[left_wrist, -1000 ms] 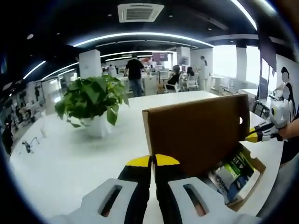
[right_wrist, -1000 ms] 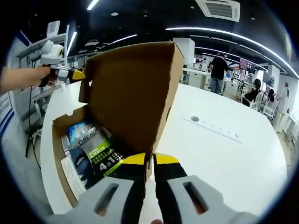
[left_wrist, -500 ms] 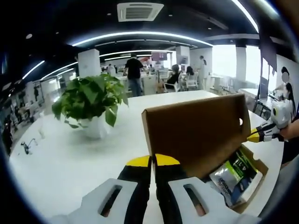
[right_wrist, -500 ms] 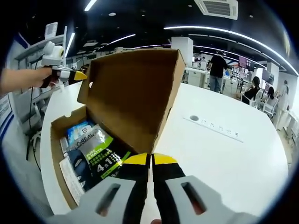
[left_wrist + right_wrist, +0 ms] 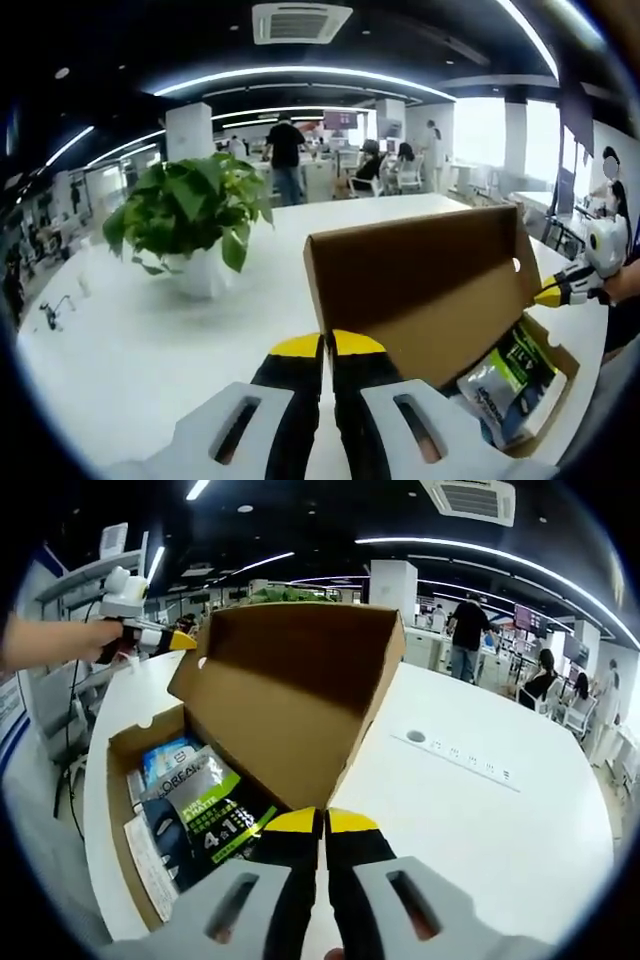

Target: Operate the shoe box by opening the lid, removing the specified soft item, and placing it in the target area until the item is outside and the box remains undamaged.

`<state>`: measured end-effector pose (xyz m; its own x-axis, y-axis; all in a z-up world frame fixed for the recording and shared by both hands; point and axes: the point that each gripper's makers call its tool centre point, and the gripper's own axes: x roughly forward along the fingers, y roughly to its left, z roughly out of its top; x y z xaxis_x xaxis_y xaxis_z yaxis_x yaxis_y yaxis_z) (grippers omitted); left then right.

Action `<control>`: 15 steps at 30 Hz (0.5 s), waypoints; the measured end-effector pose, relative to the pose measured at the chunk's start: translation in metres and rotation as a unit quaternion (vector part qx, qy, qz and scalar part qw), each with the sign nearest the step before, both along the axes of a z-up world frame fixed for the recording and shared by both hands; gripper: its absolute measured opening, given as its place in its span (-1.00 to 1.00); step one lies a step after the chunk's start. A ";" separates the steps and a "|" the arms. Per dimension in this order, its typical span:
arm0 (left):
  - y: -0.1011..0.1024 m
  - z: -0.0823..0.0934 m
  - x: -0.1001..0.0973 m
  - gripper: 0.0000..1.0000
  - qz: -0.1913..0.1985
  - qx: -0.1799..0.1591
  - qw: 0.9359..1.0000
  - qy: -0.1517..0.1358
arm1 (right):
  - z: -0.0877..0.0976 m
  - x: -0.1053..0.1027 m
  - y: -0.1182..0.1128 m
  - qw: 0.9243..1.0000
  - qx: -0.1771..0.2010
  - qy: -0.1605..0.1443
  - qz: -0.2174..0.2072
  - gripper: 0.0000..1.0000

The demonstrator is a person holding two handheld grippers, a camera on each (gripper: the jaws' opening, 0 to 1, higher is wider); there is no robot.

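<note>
Left gripper view: my left gripper sat at the bottom of the view, its yellow-tipped fingers pressed together on nothing, just before the raised lid of the box. The box stood on the white surface with the lid tilted up, its brown outer face toward this camera. At the box's right end my right gripper reached in with its yellow tip beside the lid's edge near a small hole; whether it touched the lid, I could not tell. A green-and-white pouch lay inside the box. A potted plant stood on the surface, well apart from the box.

Right gripper view: my right gripper had its fingers pressed together at the near corner of the box, pinching nothing that I could see. The lid stood open, inner face showing. The pouch lay in the box among other packets. My left gripper was at the lid's far corner.
</note>
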<state>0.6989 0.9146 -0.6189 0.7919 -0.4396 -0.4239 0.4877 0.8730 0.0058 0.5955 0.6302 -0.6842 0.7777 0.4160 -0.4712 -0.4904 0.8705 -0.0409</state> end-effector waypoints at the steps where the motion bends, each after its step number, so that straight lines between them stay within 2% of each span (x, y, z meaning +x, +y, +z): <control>1: 0.000 -0.001 0.001 -1.00 0.000 0.001 1.000 0.000 | 0.000 0.000 0.000 1.000 -0.001 0.000 0.001 -1.00; 6: -0.001 -0.002 0.003 -0.99 -0.002 -0.002 1.000 0.003 | 0.000 0.001 0.000 1.000 -0.004 0.000 0.004 -1.00; 11: 0.003 -0.004 0.005 -0.87 0.007 -0.005 1.000 0.010 | 0.000 0.002 0.000 1.000 -0.006 0.000 0.006 -1.00; 15: 0.006 -0.012 -0.001 -0.83 0.009 -0.003 1.000 0.025 | 0.000 0.002 0.000 1.000 -0.008 -0.001 0.007 -1.00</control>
<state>0.6979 0.9202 -0.6308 0.7773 -0.4284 -0.4608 0.4718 0.8814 -0.0236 0.5979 0.6303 -0.6844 0.7721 0.4198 -0.4771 -0.5031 0.8624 -0.0553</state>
